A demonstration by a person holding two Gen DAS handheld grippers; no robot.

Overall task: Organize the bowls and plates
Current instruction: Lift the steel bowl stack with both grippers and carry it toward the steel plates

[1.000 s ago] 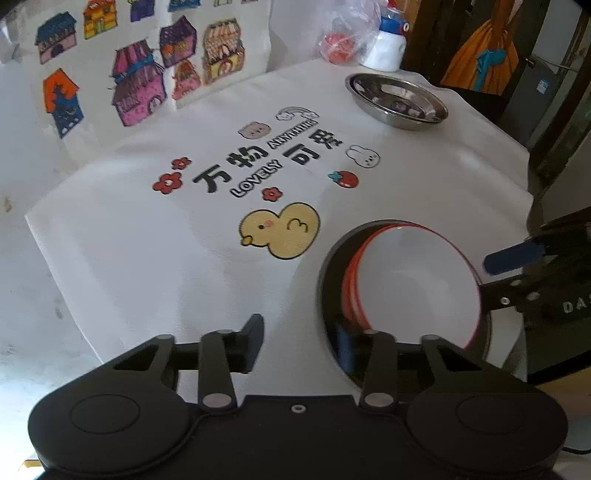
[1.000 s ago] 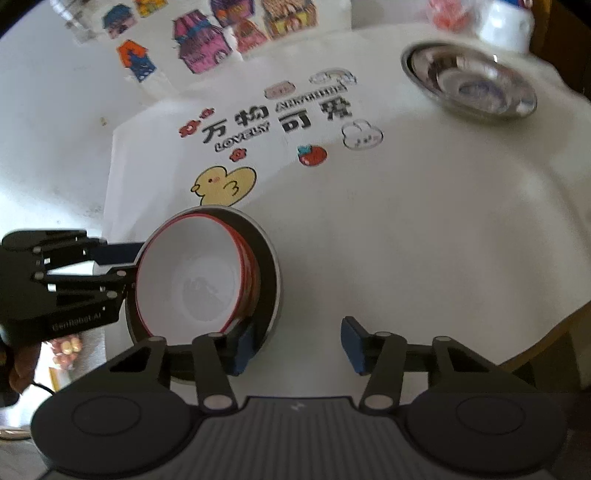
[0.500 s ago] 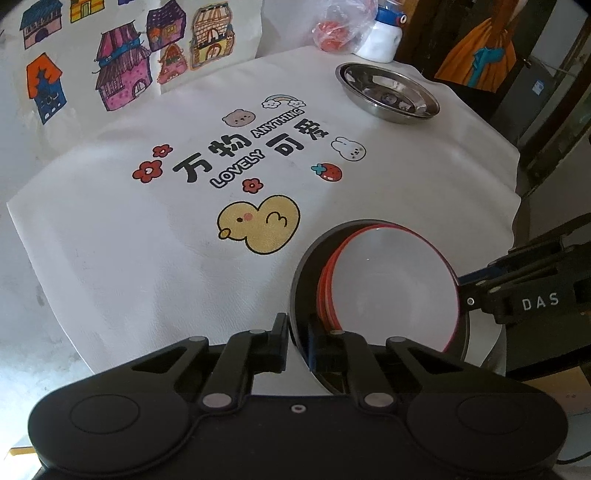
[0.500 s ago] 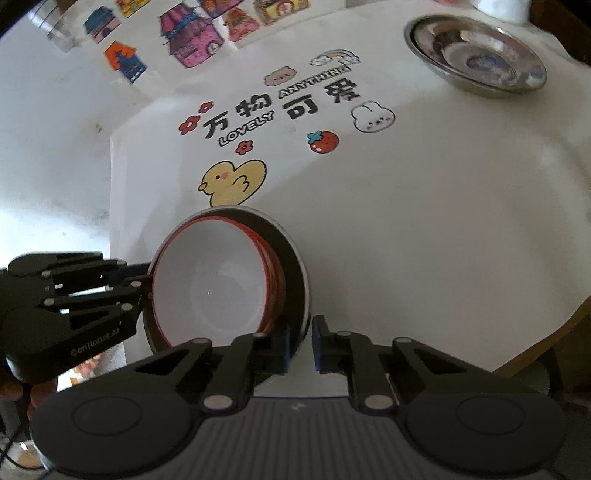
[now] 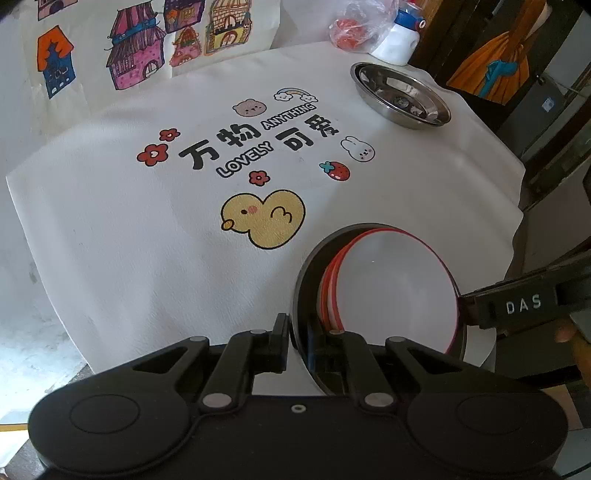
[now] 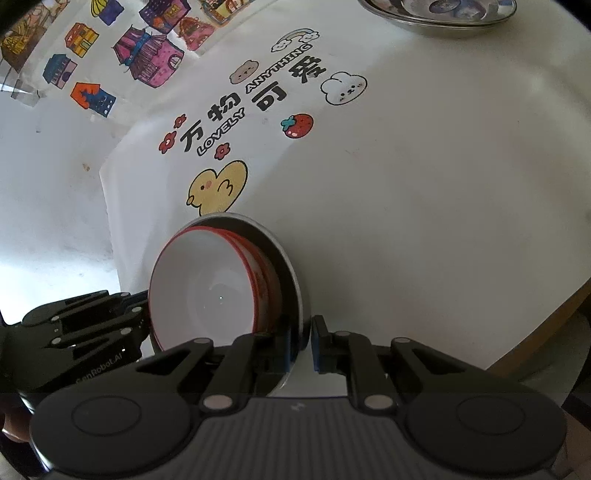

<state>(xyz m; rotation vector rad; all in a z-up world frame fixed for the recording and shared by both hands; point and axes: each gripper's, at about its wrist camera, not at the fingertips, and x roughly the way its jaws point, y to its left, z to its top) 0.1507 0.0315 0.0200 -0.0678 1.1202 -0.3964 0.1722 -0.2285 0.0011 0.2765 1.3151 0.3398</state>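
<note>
Stack of white bowls with red rims (image 5: 399,284), nested inside a dark round metal plate (image 5: 306,273), sits lower right of the left wrist frame and lower left-centre of the right wrist frame (image 6: 210,291), at the near edge of the worktop. Left tongs (image 5: 297,343) are clamped on the plate's rim at bottom centre of their frame, one finger outside and one inside. Right tongs (image 6: 301,343) are clamped on the opposite rim of the same plate (image 6: 291,280), likewise one finger on each side. A second ago both pairs of tongs stood apart beside the rim; half a second ago they were closing; now both pinch it, and both views sit closer in on the stack. So the two-handed grip looks set, and lifting or carrying the whole stack seems the next step. Risk: the bowls sit loose in the plate and appear tilted, so they could slide if it tips. Around it, white printed tablecloth (image 5: 147,240) with yellow duck print (image 5: 264,219) just beyond the plate. Shiny round steel dish (image 5: 400,96) is well apart at upper right, likely the destination, but I cannot tell. White bottle (image 5: 399,40) and clear plastic bag with red contents (image 5: 351,26) at top edge.
</note>
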